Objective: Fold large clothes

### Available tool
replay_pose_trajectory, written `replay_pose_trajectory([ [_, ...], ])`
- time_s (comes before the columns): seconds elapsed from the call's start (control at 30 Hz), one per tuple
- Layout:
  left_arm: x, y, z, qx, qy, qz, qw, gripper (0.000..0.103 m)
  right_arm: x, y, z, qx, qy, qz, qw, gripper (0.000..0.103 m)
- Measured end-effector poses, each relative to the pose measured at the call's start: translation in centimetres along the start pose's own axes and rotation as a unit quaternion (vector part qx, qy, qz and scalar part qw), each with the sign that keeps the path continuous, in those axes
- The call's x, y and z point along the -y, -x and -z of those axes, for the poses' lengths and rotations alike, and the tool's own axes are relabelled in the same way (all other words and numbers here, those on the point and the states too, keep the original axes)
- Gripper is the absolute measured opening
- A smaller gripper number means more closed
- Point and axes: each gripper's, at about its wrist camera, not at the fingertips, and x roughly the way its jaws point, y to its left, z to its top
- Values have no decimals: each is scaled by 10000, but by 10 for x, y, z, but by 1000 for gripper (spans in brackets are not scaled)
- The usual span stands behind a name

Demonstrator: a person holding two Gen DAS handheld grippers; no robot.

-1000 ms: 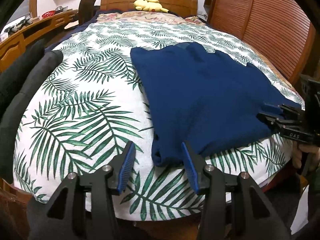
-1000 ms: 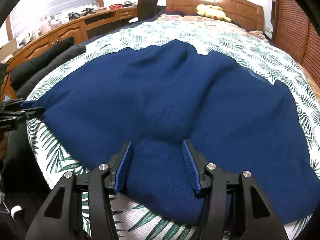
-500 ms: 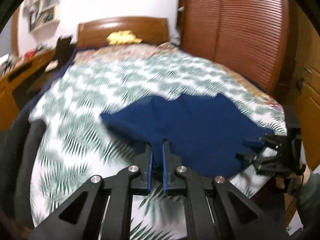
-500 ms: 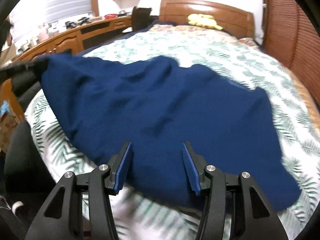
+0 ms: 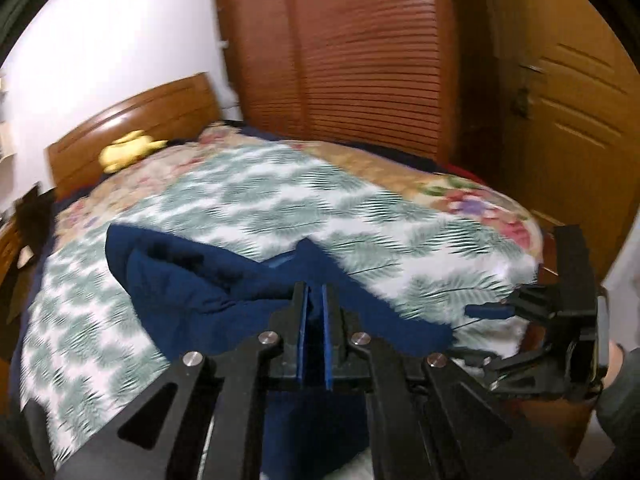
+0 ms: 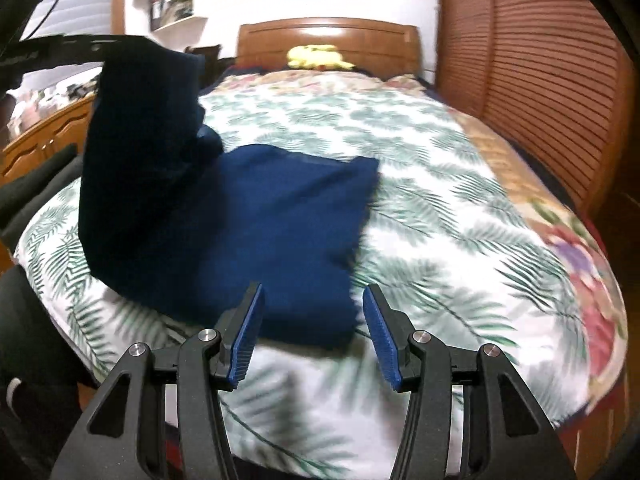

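Note:
A large navy blue garment (image 6: 256, 216) lies on the leaf-print bedspread (image 6: 440, 208), one side lifted high at the left. My left gripper (image 5: 315, 320) is shut on a corner of the garment (image 5: 208, 280) and holds it up; the cloth hangs down from its jaws. My right gripper (image 6: 312, 336) is open and empty, just above the garment's near edge. It also shows in the left wrist view (image 5: 492, 312) at the right, by the bed's corner.
A wooden headboard (image 6: 328, 36) with a yellow plush toy (image 6: 316, 56) is at the far end. Louvred wooden wardrobe doors (image 5: 360, 52) stand along the right side. A wooden desk (image 6: 40, 140) and dark cushions (image 6: 36, 192) are at the left.
My left gripper closed on the garment's corner, lifted it and carried it to the right, folding the cloth over. My right gripper stayed open.

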Motion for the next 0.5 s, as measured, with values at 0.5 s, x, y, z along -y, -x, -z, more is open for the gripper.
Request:
replay_pose_trajectory([
  [0.5, 18, -34, 8, -396, 488, 725, 9954, 15, 49, 15, 21, -66, -338, 129, 9993, 52],
])
